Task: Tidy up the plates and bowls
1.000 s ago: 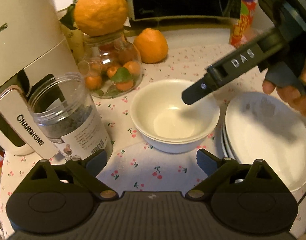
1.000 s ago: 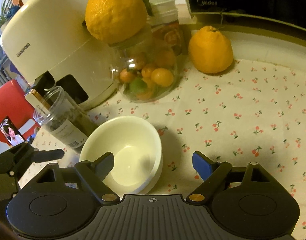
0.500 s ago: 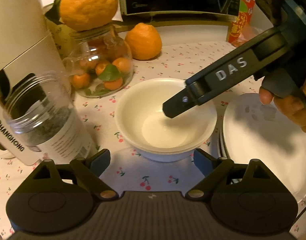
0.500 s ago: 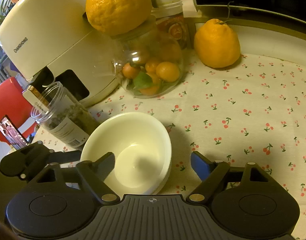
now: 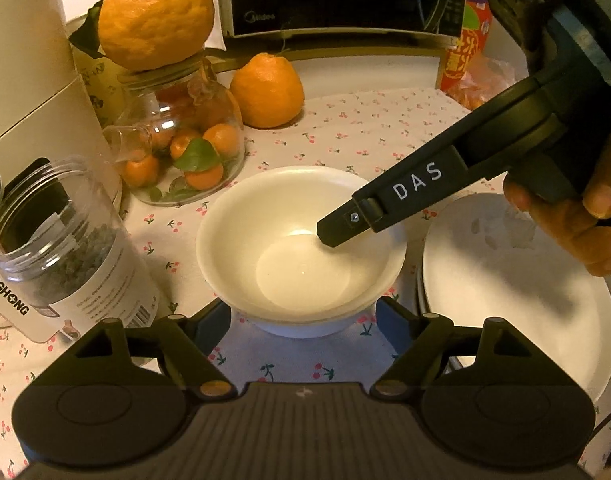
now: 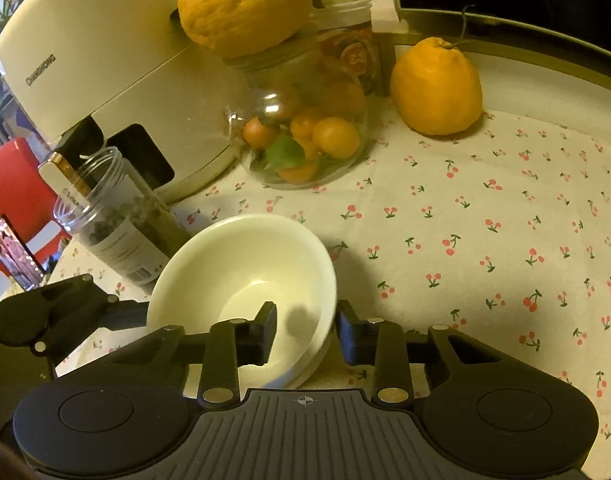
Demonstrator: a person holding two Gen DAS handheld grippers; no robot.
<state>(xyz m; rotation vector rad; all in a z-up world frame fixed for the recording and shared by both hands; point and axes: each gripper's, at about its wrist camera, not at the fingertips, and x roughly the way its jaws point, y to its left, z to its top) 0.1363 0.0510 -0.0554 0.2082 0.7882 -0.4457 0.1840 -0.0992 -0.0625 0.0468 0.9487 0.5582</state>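
bowls: two white bowls [image 6: 241,276] nested, on the cherry-print bench [image 6: 485,216] between the open jar [image 5: 61,248] and the stack of plates [image 5: 517,292].
right gripper [image 6: 305,334]: jaws have just been closing over the near rim, one finger inside, one outside; whether the pads press yet I cannot tell.
left gripper [image 5: 303,322]: wide, holding nothing, jaws have just been closing either side of the bowls' base.
risk, lift: a one-sided rim pinch may tip the bowls (or lift only the top one).
risk, neighbours: a swing could knock the jar or plates.
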